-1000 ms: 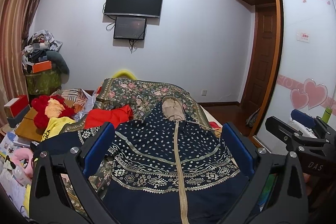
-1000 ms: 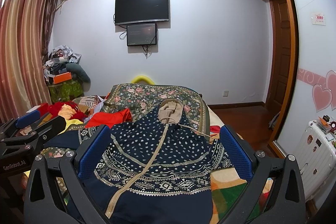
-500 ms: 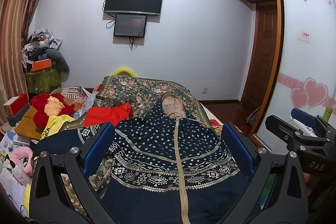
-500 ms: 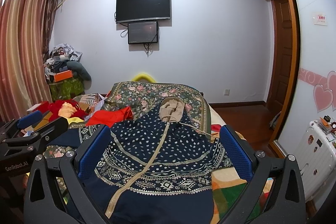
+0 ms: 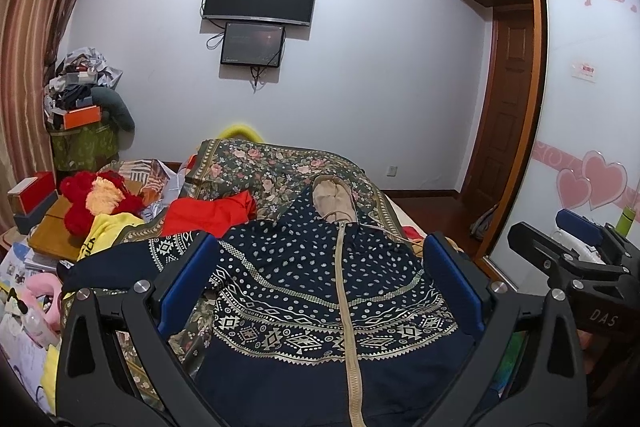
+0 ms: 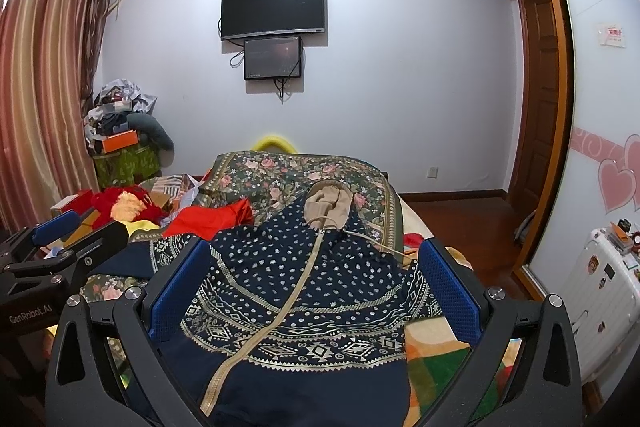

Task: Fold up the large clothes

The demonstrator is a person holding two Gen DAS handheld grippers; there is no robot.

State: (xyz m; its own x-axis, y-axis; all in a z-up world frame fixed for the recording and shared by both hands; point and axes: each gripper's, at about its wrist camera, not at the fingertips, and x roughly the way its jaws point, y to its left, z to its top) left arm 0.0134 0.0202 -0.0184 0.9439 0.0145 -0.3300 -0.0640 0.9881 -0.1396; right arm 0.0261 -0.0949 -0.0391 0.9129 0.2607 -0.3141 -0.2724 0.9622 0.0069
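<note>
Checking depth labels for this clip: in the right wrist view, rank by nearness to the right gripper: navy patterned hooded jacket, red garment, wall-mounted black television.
1. Navy patterned hooded jacket, spread between the open fingers of the right gripper.
2. Red garment, farther up the bed, left.
3. Wall-mounted black television, far wall, centre.

Navy dotted, geometric-banded hooded jacket (image 5: 320,279) on green floral bedspread (image 5: 280,167)

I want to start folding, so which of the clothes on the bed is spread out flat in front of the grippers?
The navy patterned hooded jacket with the beige zipper; the red garment beyond it lies crumpled.
</note>
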